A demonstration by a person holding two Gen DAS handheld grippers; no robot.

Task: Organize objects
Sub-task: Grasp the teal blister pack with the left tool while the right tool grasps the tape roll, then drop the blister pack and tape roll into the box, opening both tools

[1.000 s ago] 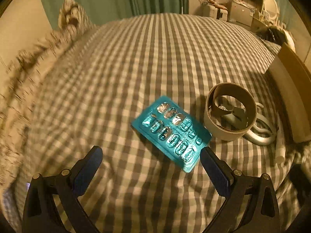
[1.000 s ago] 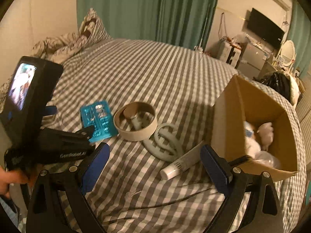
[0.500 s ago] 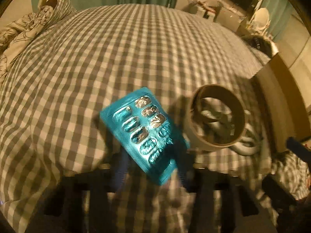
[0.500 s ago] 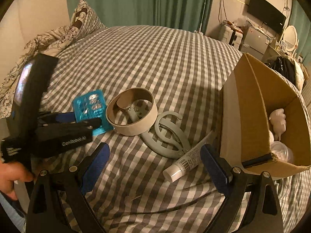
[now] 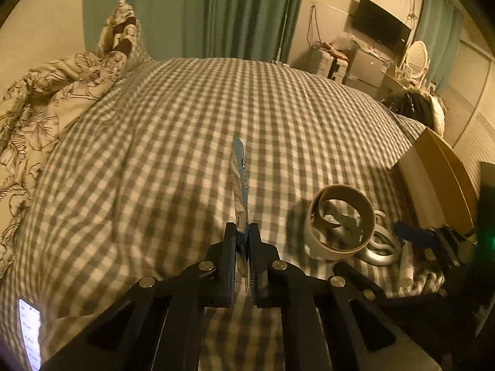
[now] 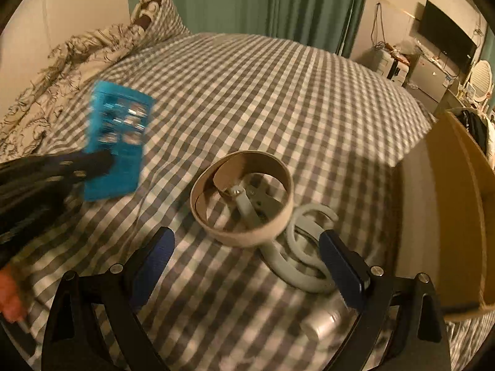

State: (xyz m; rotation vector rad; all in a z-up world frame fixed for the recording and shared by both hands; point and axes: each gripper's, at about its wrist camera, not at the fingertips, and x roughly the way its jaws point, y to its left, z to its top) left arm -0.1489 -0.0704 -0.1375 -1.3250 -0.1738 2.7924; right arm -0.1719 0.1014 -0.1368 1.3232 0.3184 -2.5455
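Note:
My left gripper is shut on a blue blister pack of pills, seen edge-on in the left wrist view and held above the checked bed. In the right wrist view the pack shows flat, lifted at the left in the left gripper. My right gripper is open and empty, low over a cardboard tape ring that lies over grey scissors. A white tube lies by its right finger. The ring also shows in the left wrist view.
An open cardboard box stands at the right on the bed; it also shows in the left wrist view. A floral duvet and pillow lie at the far left. A phone screen glows at the lower left.
My left gripper closed on the blister pack and lifted it off the bed, turning it on edge. My right gripper moved forward and down toward the tape ring and scissors.

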